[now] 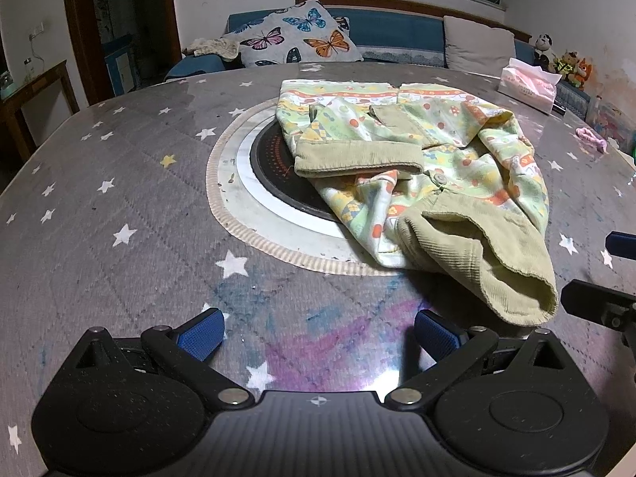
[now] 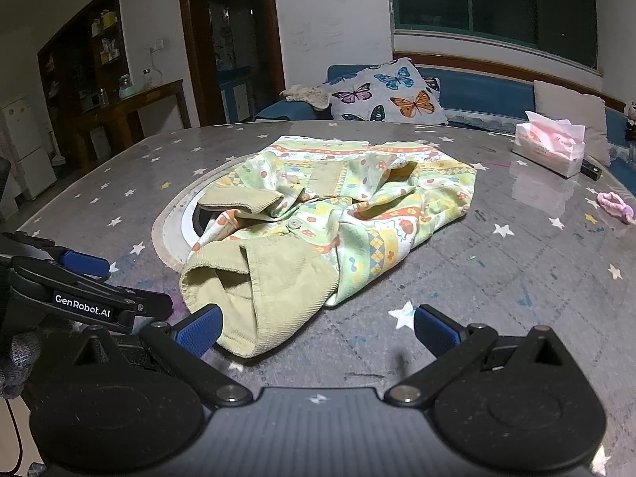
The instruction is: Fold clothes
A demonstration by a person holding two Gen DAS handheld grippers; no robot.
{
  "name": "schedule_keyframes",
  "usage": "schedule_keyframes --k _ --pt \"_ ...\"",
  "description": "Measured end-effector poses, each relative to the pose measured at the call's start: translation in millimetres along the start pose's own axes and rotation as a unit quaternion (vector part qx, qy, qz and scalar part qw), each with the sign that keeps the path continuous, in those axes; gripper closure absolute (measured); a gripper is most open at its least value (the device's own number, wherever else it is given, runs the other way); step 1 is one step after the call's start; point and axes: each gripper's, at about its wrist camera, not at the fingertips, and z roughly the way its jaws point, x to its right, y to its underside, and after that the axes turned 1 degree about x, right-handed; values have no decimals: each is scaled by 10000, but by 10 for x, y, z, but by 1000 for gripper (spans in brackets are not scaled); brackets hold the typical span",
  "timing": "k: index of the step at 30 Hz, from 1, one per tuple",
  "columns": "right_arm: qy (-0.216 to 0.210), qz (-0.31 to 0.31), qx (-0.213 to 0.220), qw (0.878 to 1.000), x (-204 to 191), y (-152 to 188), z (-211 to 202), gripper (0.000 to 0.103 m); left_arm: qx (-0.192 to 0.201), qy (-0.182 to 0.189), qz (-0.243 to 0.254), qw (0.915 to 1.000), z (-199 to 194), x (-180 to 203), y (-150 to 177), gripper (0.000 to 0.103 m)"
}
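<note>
A small child's jacket point(image 1: 417, 159), green and yellow print with khaki corduroy cuffs, lies partly folded on the grey star-patterned table point(image 1: 119, 183). It also shows in the right wrist view point(image 2: 338, 214). My left gripper point(image 1: 318, 334) is open and empty, hovering just short of the near corduroy cuff point(image 1: 477, 262). My right gripper point(image 2: 318, 330) is open and empty, its left fingertip beside that cuff point(image 2: 258, 294). The left gripper also shows at the left of the right wrist view point(image 2: 85, 278).
A round inset hotplate point(image 1: 270, 183) sits under the jacket's left side. A tissue box point(image 1: 528, 83) and a pink hair tie point(image 1: 592, 137) lie at the far right. A sofa with a butterfly cushion point(image 1: 302, 37) stands behind the table.
</note>
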Motion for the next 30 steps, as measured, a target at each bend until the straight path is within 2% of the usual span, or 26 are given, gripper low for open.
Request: schedule_keyframes --k 15,30 --pt "-57 -48 11 10000 17 -110 105 0 -32 42 -36 10000 88 -6 -100 0" --pt "32 -161 102 9998 133 -335 247 0 245 42 -163 9996 99 -69 -344 1"
